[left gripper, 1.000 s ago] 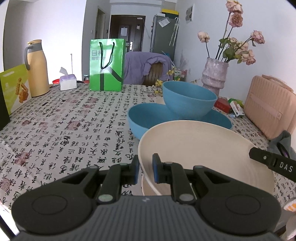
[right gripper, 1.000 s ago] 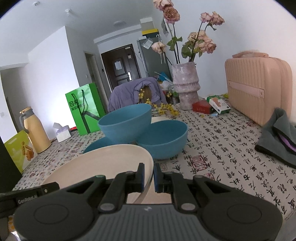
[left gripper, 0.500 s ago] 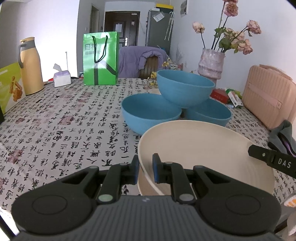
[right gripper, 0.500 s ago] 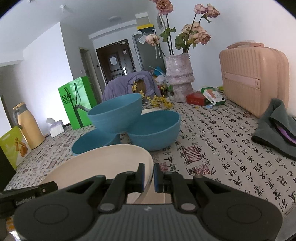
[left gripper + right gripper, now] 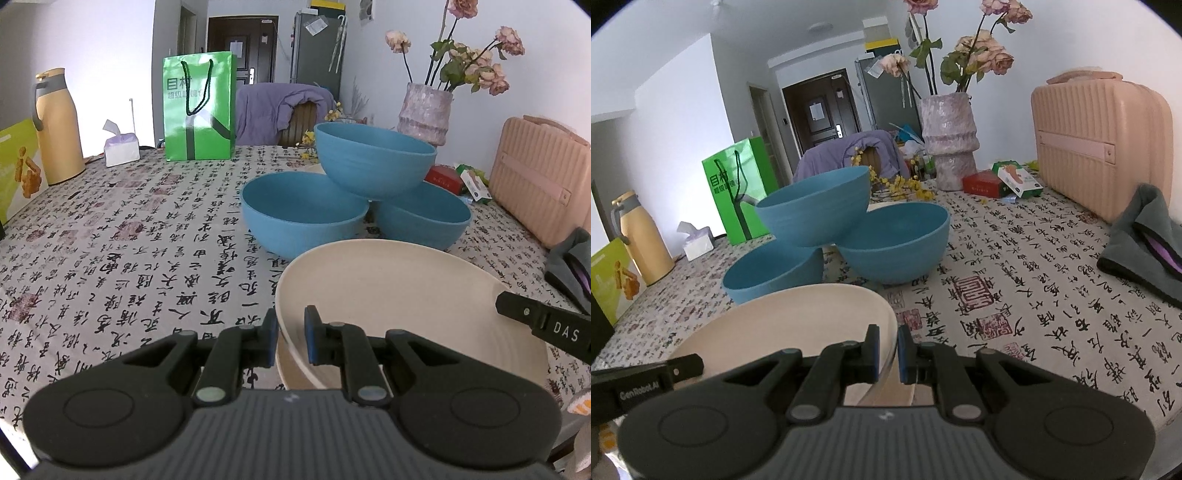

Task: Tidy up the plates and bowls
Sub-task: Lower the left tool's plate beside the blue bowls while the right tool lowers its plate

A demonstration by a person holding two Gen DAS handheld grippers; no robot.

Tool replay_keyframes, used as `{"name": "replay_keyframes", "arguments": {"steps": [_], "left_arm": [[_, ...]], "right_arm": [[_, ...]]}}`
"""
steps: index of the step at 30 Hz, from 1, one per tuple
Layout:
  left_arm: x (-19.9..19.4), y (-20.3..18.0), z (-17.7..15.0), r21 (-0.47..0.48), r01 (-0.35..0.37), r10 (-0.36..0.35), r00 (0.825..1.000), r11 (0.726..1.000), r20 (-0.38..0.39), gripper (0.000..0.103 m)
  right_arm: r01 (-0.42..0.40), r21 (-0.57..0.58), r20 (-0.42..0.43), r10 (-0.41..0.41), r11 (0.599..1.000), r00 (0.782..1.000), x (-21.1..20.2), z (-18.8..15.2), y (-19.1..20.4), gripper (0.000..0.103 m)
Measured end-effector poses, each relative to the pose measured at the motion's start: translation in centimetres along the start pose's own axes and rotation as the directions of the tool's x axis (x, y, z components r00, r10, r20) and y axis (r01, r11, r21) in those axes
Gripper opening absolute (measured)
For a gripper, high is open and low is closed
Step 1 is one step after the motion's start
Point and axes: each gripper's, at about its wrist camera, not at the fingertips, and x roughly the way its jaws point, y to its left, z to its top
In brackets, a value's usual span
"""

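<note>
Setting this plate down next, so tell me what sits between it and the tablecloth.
The round cream plate, clamped by the left gripper and right gripper, hangs over a second cream plate. Three blue bowls stand beyond.

Soft daylight, sharp focus, fisheye-warped edges

You have lowered the wide cream-coloured plate (image 5: 406,295) toward the calligraphy-print tablecloth (image 5: 147,258), carried between your left gripper (image 5: 290,341) and right gripper (image 5: 888,352). The three stacked blue bowls (image 5: 373,162) beyond it now show more from the side, less from above.
</note>
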Motion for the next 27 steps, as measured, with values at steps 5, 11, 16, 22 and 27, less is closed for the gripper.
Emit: {"name": "replay_keyframes", "arguments": {"steps": [5, 11, 16, 22, 27], "left_arm": [[0.6, -0.4, -0.2, 0.023, -0.009, 0.009, 1.0, 1.0, -0.006, 0.015], [1.2, -0.7, -0.5, 0.038, -0.019, 0.019, 1.0, 0.999, -0.011, 0.016], [1.7, -1.1, -0.8, 0.07, -0.044, 0.045, 0.999, 0.997, -0.012, 0.017], [2.2, -1.2, -1.3, 0.085, -0.056, 0.057, 0.998, 0.995, -0.014, 0.018], [2.6, -1.7, -1.7, 0.107, -0.066, 0.068, 0.998, 0.992, -0.014, 0.018]], "right_arm": [[0.011, -0.013, -0.001, -0.011, 1.0, 1.0, 0.5, -0.3, -0.1, 0.01], [0.011, -0.024, -0.003, -0.011, 1.0, 1.0, 0.9, -0.7, -0.2, 0.01], [0.028, -0.056, 0.006, -0.027, 0.998, 1.0, 1.3, -1.1, 0.2, 0.01], [0.041, -0.082, 0.013, -0.04, 0.996, 0.999, 1.8, -1.7, 0.3, 0.01], [0.058, -0.1, 0.013, -0.057, 0.993, 0.998, 2.1, -2.2, 0.3, 0.01]]}}
